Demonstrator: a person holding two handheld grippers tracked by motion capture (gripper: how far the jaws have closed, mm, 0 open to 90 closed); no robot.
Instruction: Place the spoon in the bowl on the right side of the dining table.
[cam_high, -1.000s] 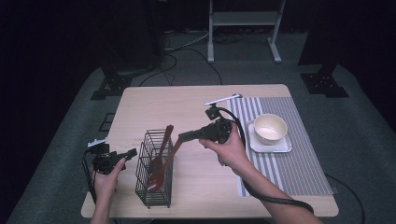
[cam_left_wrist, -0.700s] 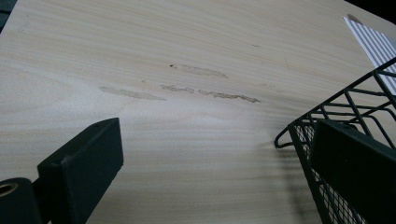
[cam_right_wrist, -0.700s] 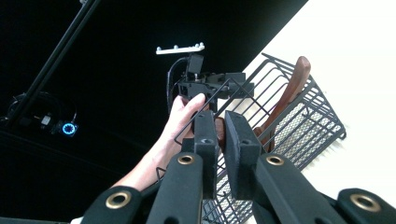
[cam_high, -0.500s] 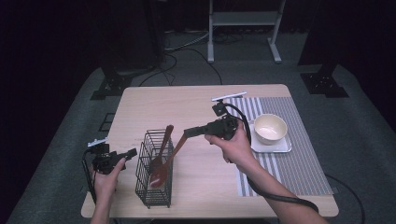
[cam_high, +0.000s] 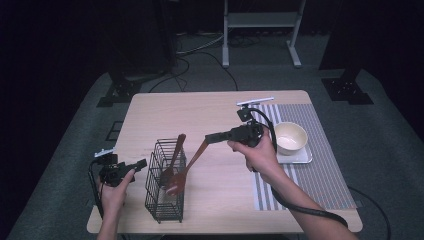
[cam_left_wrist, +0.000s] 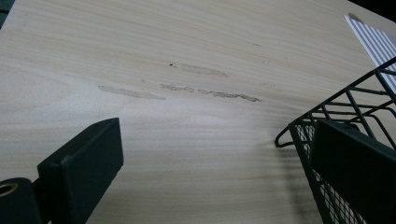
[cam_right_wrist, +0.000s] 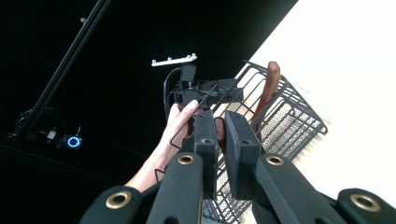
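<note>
The left gripper (cam_high: 139, 164) rests open beside the wire basket (cam_high: 165, 202), steadying nothing; the right gripper (cam_high: 209, 137) is closed on the handle of a wooden spoon (cam_high: 186, 170), its bowl low in the basket beside another spoon (cam_high: 172, 159); I judge it is being lowered in; next, release and withdraw.

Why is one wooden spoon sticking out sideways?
The right gripper holds that wooden spoon by its handle, slanted, bowl end at the wire basket's rim. The other spoon stands inside. Scuff marks on the table; nothing spilled.
</note>
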